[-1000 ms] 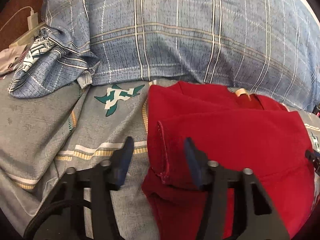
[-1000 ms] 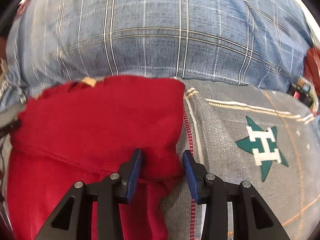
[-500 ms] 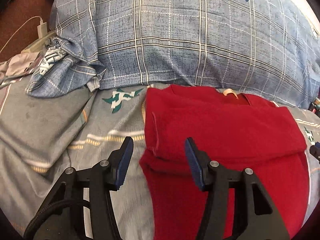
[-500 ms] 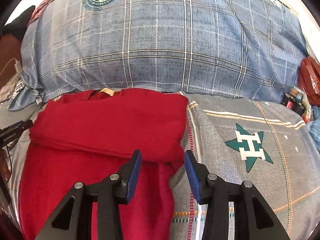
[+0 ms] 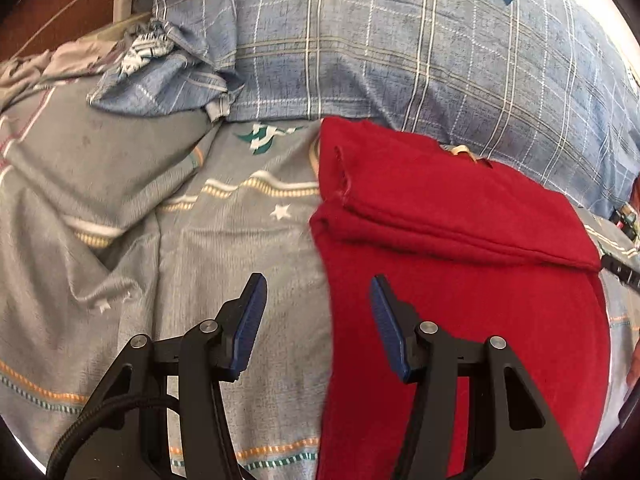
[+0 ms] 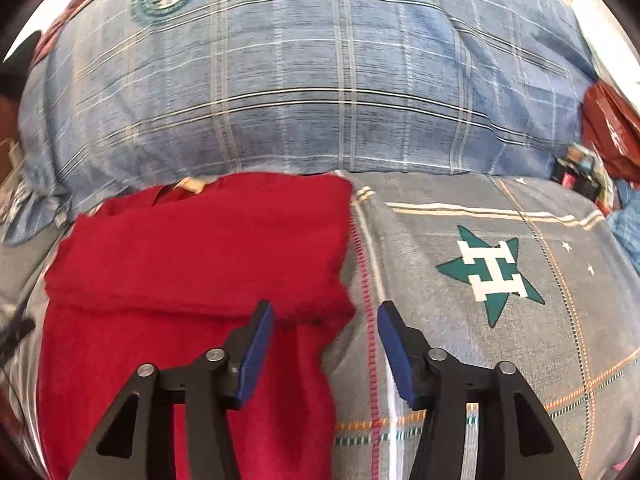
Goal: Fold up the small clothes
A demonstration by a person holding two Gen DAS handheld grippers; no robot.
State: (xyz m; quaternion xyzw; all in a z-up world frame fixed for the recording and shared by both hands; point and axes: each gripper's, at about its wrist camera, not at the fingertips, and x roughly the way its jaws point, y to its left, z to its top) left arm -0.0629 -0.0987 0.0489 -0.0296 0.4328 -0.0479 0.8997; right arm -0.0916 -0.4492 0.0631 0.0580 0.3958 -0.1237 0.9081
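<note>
A red garment point(image 5: 460, 280) point(image 6: 192, 280) lies flat on the grey bedsheet point(image 5: 192, 264), its upper part folded down over the body, a tan neck label showing at the far edge. My left gripper point(image 5: 316, 304) hangs open above the garment's left edge, nothing between its blue pads. My right gripper point(image 6: 324, 332) hovers over the garment's right edge at the corner of the folded flap; its jaws are opening and the cloth lies below them, not pinched.
A big blue plaid pillow point(image 5: 400, 48) point(image 6: 312, 80) lies right behind the garment. Crumpled blue cloth point(image 5: 160, 76) and a white charger with cable point(image 5: 120, 0) sit at the far left. Small packets and a red bag point(image 6: 608, 128) are at the far right.
Both grippers pulled back from the garment toward the near side. The left one left the sleeve fold it stood around; the right one's jaws widened and let go of the flap's corner.
</note>
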